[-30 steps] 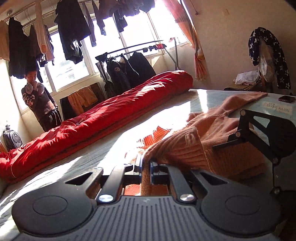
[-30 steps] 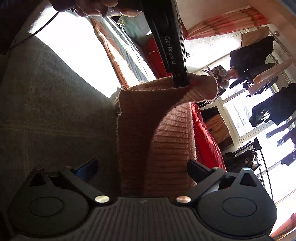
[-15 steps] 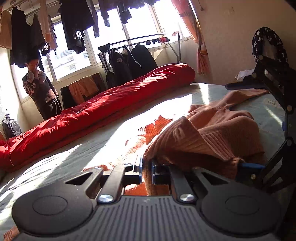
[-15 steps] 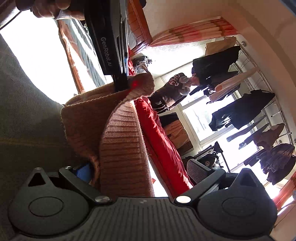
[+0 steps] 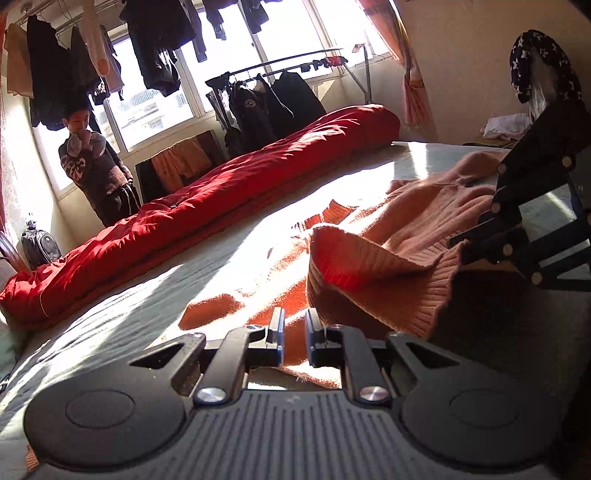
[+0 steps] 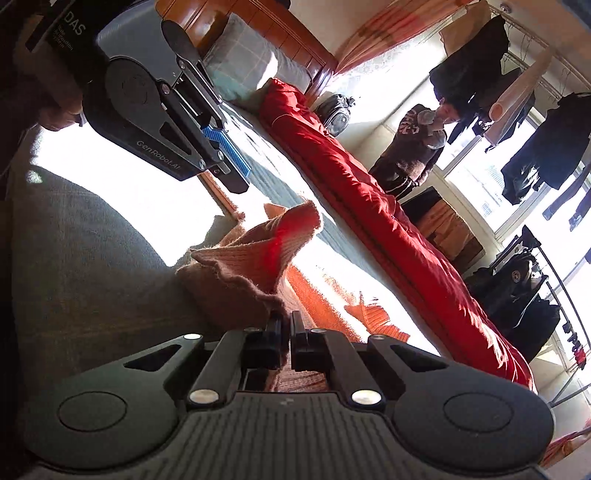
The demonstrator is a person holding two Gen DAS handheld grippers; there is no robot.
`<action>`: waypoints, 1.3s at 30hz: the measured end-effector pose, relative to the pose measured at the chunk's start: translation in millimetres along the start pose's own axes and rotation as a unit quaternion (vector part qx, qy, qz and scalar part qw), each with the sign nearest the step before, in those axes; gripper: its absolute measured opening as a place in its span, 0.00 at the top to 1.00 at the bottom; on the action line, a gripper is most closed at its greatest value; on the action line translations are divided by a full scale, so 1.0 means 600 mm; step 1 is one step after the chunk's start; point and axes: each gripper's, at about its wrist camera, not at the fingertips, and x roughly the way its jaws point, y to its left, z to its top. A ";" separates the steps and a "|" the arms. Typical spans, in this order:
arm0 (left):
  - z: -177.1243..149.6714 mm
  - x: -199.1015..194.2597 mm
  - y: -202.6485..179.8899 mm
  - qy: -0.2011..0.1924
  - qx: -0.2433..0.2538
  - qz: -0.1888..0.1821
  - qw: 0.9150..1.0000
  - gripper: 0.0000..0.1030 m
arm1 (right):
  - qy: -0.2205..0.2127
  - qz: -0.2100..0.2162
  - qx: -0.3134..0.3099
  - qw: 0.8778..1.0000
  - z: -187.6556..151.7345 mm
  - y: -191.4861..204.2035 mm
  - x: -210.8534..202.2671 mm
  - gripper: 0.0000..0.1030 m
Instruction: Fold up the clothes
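An orange-pink knitted sweater [image 5: 369, 266] lies crumpled on the bed, its ribbed hem standing up in a fold. My left gripper [image 5: 294, 328] sits just short of that fold. Its jaws are opening, with a bare gap between the blue pads and no cloth pinched. In the right wrist view the left gripper [image 6: 236, 173] hangs above the sweater [image 6: 251, 258], apart from it. My right gripper [image 6: 286, 330] is shut on the sweater's ribbed edge. From the left wrist view the right gripper [image 5: 461, 249] pinches the hem at the right.
The bed sheet [image 5: 110, 314] is grey-green and partly sunlit. A long red quilt [image 5: 221, 206] lies along the bed's far side. A person [image 5: 96, 170] stands by the window beside a backpack [image 5: 38, 247]. A rack of dark jackets [image 5: 266, 99] stands behind. The wooden headboard [image 6: 258, 29] lies beyond.
My left gripper has let go of the sweater's hem and drawn back a little. My right gripper, wide open before, has closed on the ribbed edge and rolled.
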 end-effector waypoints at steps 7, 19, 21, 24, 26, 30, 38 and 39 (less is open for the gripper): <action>-0.034 -0.006 -0.109 0.008 0.195 -0.001 0.981 0.42 | 0.004 0.036 0.030 0.999 0.011 -0.020 -0.020 0.96; -0.041 0.101 -0.054 0.008 0.054 -0.019 0.998 0.42 | 0.018 0.049 0.046 0.998 0.017 -0.039 -0.036 0.96; -0.037 0.106 -0.048 -0.001 0.063 -0.027 0.998 0.42 | 0.021 0.045 0.046 0.998 0.016 -0.043 -0.039 0.95; -0.028 0.111 -0.032 -0.018 0.058 -0.041 0.997 0.42 | 0.025 0.039 0.054 0.997 0.010 -0.053 -0.046 0.88; -0.020 0.116 -0.018 -0.021 0.029 -0.061 0.997 0.42 | 0.029 0.036 0.067 0.997 -0.001 -0.062 -0.050 0.86; -0.021 0.131 -0.001 0.012 -0.027 -0.102 0.994 0.90 | 0.058 0.035 0.120 0.990 -0.041 -0.090 -0.048 0.71; -0.017 0.029 0.019 -0.036 -0.094 -0.046 0.994 0.95 | 0.121 0.005 0.218 0.968 -0.135 -0.144 -0.054 0.47; -0.014 0.010 0.026 -0.044 -0.100 -0.035 0.993 0.95 | 0.127 0.000 0.229 0.965 -0.146 -0.151 -0.057 0.47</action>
